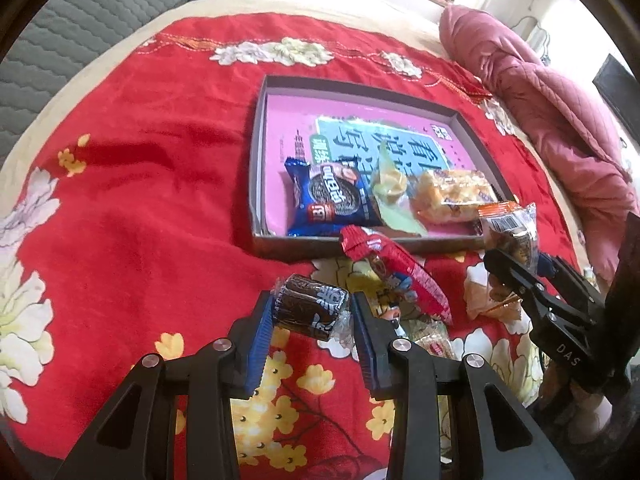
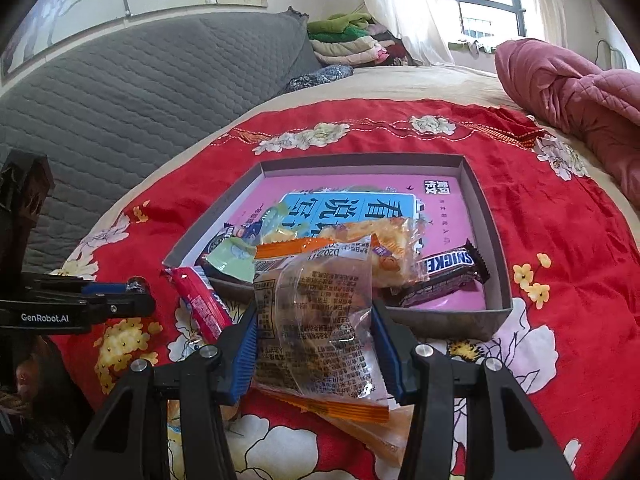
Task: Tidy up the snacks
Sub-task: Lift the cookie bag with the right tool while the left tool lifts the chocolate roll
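My left gripper (image 1: 313, 312) is shut on a dark brown wrapped cake (image 1: 313, 305), lifted above the red cloth. My right gripper (image 2: 314, 336) is shut on a clear orange-edged snack bag (image 2: 316, 320), just before the near wall of the shallow grey box (image 2: 496, 240). From the left wrist view that right gripper (image 1: 516, 268) stands at the right, beside the grey box (image 1: 257, 152). The box holds a blue cookie pack (image 1: 330, 200), a pale green sweet (image 1: 390, 188) and a yellow pastry bag (image 1: 452, 196); a Snickers bar (image 2: 444, 276) lies at its right.
A red snack pack (image 1: 394, 268) lies on the red flowered cloth (image 1: 140, 184) just outside the box, with several more snacks near it. A pink quilt (image 2: 568, 92) is bunched at the right. A grey quilted cover (image 2: 120, 100) rises on the left.
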Tool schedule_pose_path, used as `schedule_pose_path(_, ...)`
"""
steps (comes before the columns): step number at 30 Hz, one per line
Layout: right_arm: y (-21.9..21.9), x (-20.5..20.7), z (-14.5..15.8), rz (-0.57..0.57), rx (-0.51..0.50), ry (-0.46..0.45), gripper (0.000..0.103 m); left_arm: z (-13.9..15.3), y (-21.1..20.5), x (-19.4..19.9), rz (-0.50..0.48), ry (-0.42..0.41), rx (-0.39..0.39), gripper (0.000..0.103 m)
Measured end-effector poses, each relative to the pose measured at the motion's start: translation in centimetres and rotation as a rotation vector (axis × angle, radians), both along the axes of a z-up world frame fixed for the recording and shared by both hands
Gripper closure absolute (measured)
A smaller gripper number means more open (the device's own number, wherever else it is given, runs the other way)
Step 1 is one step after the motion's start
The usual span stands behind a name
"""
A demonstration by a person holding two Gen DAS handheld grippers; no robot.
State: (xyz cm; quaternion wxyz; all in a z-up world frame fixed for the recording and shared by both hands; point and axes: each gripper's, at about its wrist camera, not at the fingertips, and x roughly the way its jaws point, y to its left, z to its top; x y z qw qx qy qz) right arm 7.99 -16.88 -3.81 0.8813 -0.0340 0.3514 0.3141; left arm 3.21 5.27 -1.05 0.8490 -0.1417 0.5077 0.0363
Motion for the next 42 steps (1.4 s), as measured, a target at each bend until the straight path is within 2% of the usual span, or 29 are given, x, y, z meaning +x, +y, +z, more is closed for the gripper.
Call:
schedule_pose_path(13,-1.4,0.3,1.2,-0.036,0.046,-0.030,0.051,2.7,-0.2,0.3,0.010,-0.056,0.029,0.064)
schedule_pose_path(42,-4.5,1.9,2.3,-0.136,0.117,-0.056,0.051,4.4,-3.8,3.4,-0.040,-0.097,0.058,0.064)
